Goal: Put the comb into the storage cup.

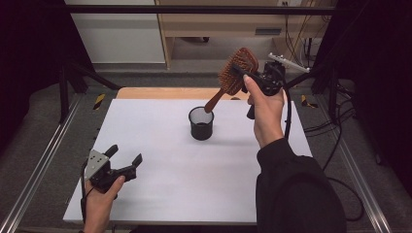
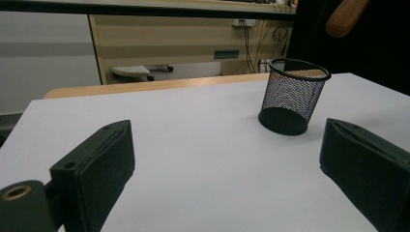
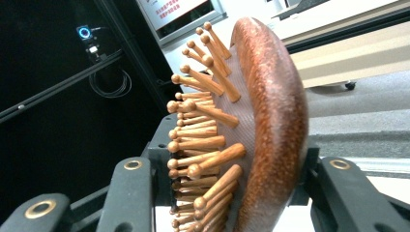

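Observation:
A wooden paddle hairbrush [image 1: 248, 59] is held up in the air over the far right of the white board, and my right gripper [image 1: 239, 73] is shut on its head. The brush slants down to the left, its handle tip [image 1: 209, 107] just above the rim of a black mesh cup [image 1: 201, 124] standing upright mid-board. In the right gripper view the bristled head [image 3: 270, 121] sits between the two jaws of my right gripper [image 3: 237, 203]. My left gripper [image 1: 125, 158] rests open near the front left corner. From the left gripper [image 2: 227, 164], the mesh cup [image 2: 292, 96] stands ahead to the right.
The white board [image 1: 170, 184] lies on a wooden tabletop [image 1: 160, 93], with metal rails [image 1: 34, 170] along both sides. Cables [image 1: 340, 145] trail on the floor at the right. Shelving and a cabinet stand behind the table.

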